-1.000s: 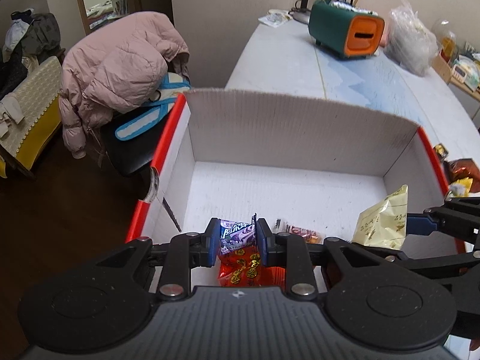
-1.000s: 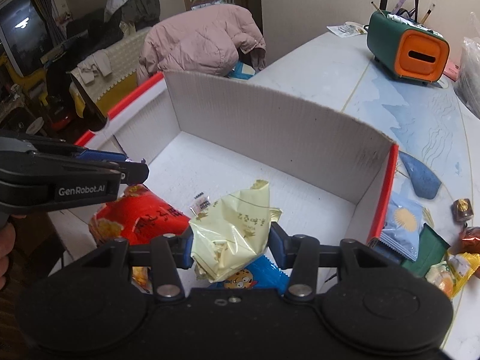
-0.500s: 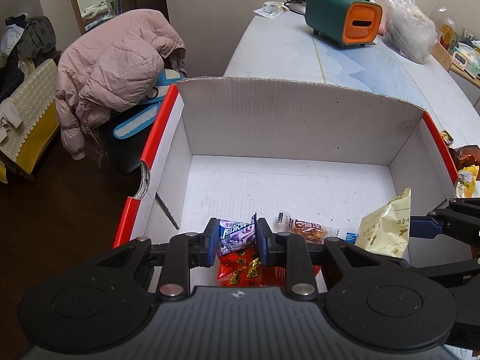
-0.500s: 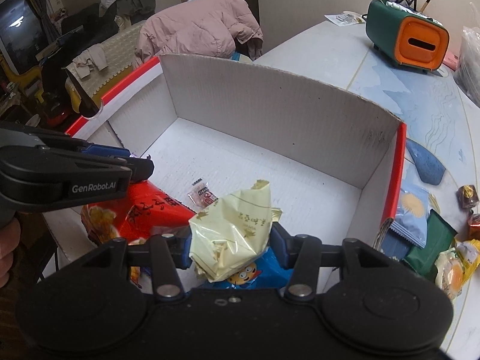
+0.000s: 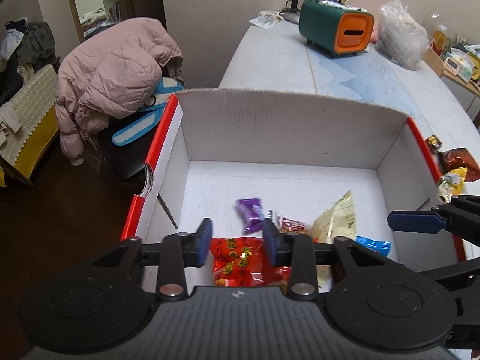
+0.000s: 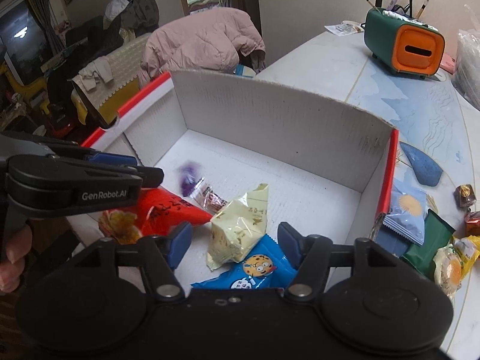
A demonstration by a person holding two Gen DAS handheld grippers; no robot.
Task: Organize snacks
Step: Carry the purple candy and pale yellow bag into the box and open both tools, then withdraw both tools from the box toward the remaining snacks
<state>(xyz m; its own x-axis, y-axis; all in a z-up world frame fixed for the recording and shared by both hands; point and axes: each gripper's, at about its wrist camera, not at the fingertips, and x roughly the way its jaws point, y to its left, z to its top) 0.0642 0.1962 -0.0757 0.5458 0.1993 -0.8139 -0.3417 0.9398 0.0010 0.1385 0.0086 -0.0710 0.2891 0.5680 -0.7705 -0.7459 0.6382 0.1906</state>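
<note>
— What's biggest on the table?

— The white cardboard box [image 5: 288, 129], red along its side rims, open on top. Both tools hang over its near edge.

— Are they gripping anything?

— No. The left gripper [image 5: 237, 241] has its fingers spread, nothing between them; the right gripper [image 6: 234, 240] is spread wide too, released.

— And the snacks?

— Inside the box: a red bag [image 5: 243, 262] at the near wall, a pale yellow packet [image 6: 240, 225] leaning on a blue cookie packet [image 6: 252, 270], then a small purple candy [image 5: 250, 214], blurred, just beyond the left fingertips. More wrapped snacks [image 6: 420, 231] lie outside, beside the right wall.
</note>
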